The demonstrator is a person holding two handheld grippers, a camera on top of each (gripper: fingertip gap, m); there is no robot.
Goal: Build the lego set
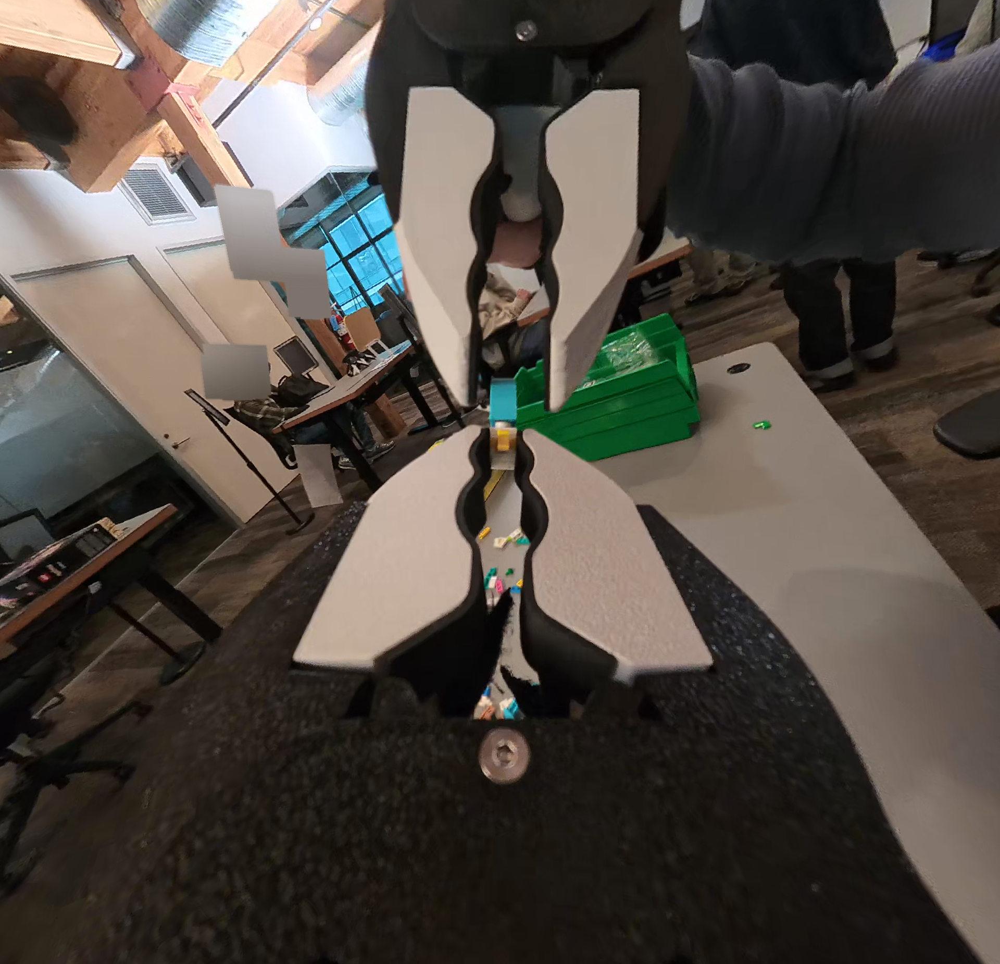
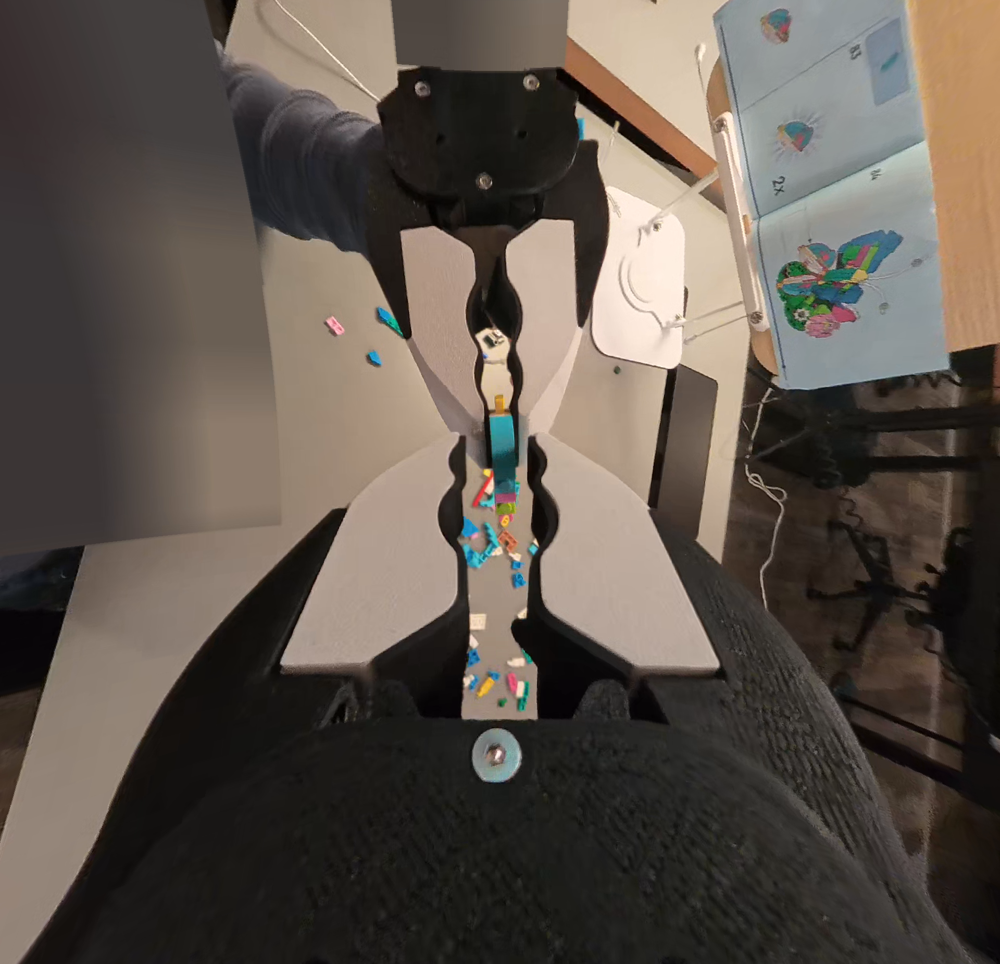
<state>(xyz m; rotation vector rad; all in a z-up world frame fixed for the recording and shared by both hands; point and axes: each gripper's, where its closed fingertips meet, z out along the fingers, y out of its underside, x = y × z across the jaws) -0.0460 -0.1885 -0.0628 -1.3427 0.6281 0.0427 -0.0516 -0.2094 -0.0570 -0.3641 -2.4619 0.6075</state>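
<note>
Midair above the grey tabletop (image 2: 162, 613), two grippers meet tip to tip over one small lego piece. Left gripper (image 1: 502, 440) jaws are narrowed on its yellow-and-white end (image 1: 503, 442); right gripper (image 2: 500, 440) jaws are narrowed on its teal end (image 2: 502, 440). Its long axis runs from one gripper to the other. Loose bricks (image 2: 495, 548) lie scattered below, green bins (image 1: 622, 396) behind; room is open sideways.

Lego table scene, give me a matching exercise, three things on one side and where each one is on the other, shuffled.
Things:
1. green bins
2. instruction booklet
3. loose bricks

Places:
A. propped open on a stand, off to the side
B. scattered on the grey tabletop below the grippers
C. stacked at the table's far end

Pairs: 1-C, 2-A, 3-B
</note>
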